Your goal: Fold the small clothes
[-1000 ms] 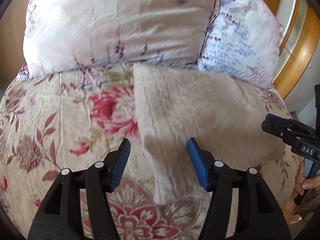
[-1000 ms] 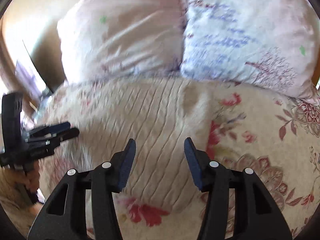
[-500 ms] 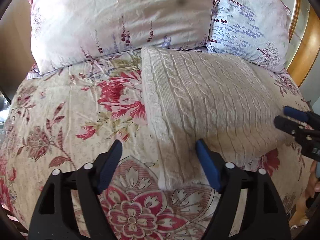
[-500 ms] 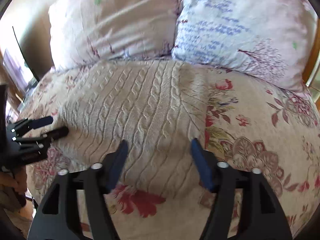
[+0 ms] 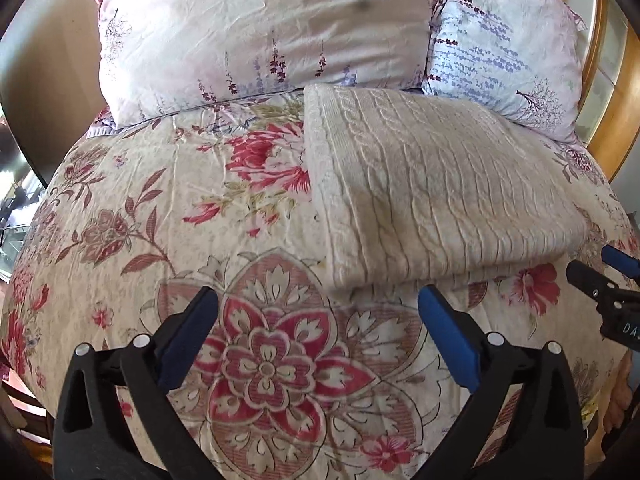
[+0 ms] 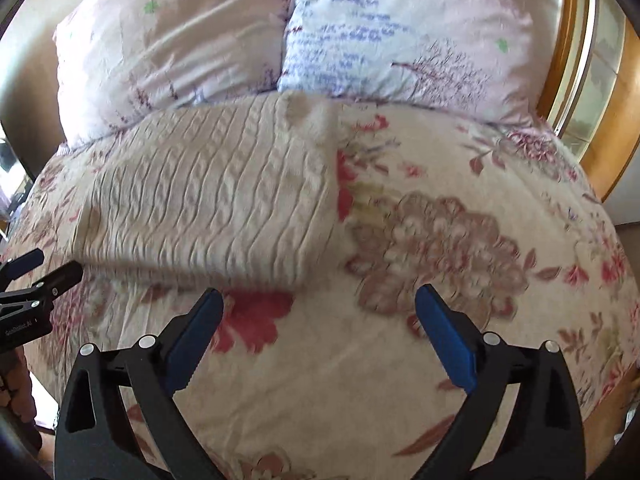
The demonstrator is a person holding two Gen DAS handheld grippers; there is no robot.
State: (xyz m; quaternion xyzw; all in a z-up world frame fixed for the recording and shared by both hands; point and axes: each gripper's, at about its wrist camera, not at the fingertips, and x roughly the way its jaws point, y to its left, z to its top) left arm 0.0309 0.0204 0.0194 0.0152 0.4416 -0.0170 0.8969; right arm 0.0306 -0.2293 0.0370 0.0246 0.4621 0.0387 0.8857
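Change from the earlier frames: a second ago both of my grippers stood over the folded cream cable-knit sweater [image 5: 432, 184] with its near edge between their fingers; now both have drawn back toward the near side, and only the floral bedspread [image 5: 168, 208] shows between the fingers.

Pose: both grippers point steeply down at the bed. In the left wrist view the right gripper [image 5: 600, 268] enters at the right edge, just beside the sweater's near right corner — in the right wrist view the left gripper [image 6: 40, 268] enters at the left edge, near the other corner.

Tools: the left gripper [image 5: 320, 312] has let go, its jaws still opening and already wide, the blue pads [image 5: 448, 340] touching no cloth. The right gripper [image 6: 320, 312] is likewise released and opening, nothing between its fingers.

Task item: the sweater lies flat as a folded rectangle on the bedspread, its far edge against the pink pillow [image 5: 260, 28] and the blue-printed pillow [image 5: 504, 44] — free of both tools.
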